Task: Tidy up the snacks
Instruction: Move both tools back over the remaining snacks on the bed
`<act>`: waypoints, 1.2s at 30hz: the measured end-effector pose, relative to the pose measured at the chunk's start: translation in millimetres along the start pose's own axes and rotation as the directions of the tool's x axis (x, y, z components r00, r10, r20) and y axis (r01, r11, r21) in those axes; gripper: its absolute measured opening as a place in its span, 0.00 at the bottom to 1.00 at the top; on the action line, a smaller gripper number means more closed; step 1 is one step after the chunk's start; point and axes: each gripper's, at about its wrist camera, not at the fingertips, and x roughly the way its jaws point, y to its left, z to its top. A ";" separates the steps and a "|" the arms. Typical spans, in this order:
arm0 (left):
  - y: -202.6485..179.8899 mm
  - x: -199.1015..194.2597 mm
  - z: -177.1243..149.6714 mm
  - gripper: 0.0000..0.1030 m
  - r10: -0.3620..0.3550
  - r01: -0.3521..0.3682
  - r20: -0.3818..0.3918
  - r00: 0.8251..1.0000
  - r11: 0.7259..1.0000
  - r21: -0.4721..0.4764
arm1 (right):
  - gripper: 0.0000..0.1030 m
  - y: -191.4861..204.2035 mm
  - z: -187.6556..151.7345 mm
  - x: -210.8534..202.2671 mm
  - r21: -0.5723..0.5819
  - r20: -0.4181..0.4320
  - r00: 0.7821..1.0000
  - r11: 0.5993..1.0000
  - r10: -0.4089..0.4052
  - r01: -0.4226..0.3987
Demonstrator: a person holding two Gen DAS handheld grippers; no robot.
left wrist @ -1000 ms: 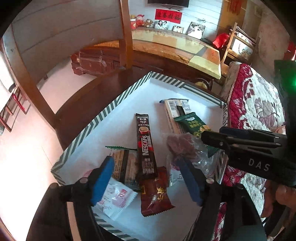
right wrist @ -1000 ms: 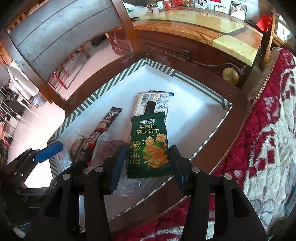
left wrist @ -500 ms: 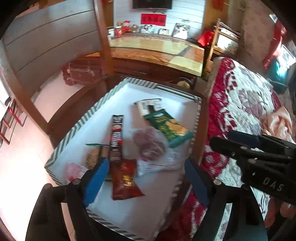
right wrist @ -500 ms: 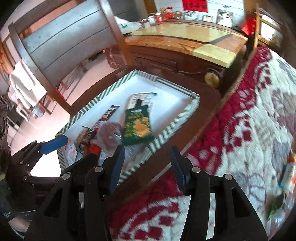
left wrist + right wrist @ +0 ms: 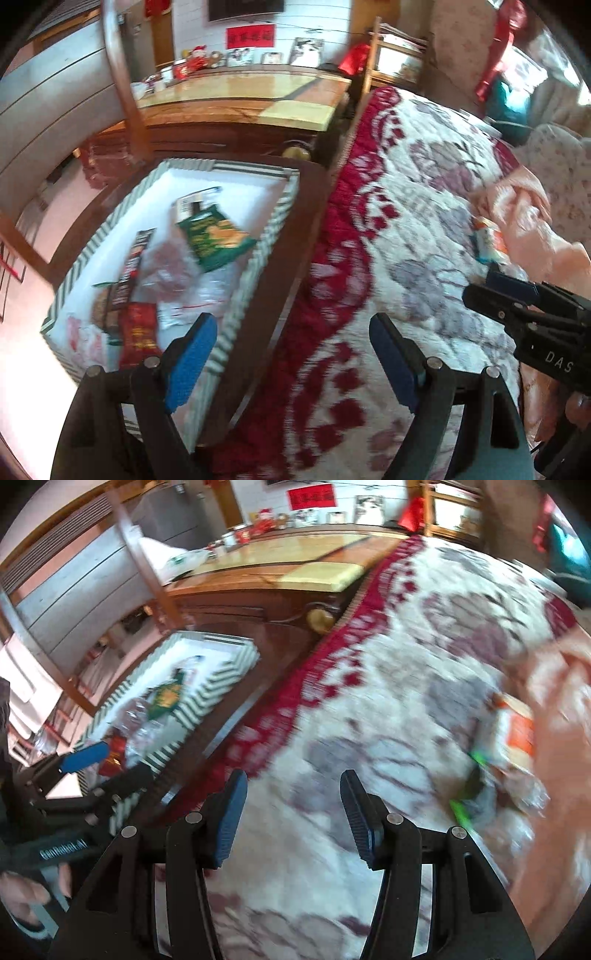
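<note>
A white box with a green striped rim sits on a wooden chair and holds several snacks: a green cracker pack, a dark coffee stick, a clear bag and a red packet. The box also shows in the right wrist view. More snack packets lie on the quilted bed, blurred; they also show in the left wrist view. My left gripper is open and empty over the box edge and bed. My right gripper is open and empty above the quilt, left of those packets.
The red and white floral quilt covers the bed on the right. The chair's wooden seat edge runs between box and bed. A wooden cabinet with a glossy top stands behind. An orange blanket lies at the far right.
Both grippers have swung right, away from the box and over the bed. The green cracker pack stays in the box. More snack packets on the quilt have come into view.
</note>
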 end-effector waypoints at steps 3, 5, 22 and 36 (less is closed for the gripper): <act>-19.7 0.5 0.6 0.84 -0.025 0.025 0.002 1.000 0.999 0.025 | 0.51 -27.0 -15.3 -15.7 0.031 0.012 0.999 0.999 -0.043 0.042; -31.5 1.3 0.9 0.84 -0.041 0.041 0.002 0.999 0.998 0.037 | 0.51 -42.0 -25.1 -25.7 0.044 0.021 0.997 0.997 -0.069 0.068; -124.3 21.3 -7.7 0.84 -0.109 0.116 -0.051 0.993 0.982 0.151 | 0.51 -130.5 -76.8 -55.5 0.189 0.071 0.982 0.969 -0.178 0.162; -168.3 45.2 12.5 0.84 -0.200 0.217 -0.111 0.974 0.959 0.180 | 0.52 -151.7 -85.5 -40.1 0.247 0.034 0.988 0.959 -0.153 0.140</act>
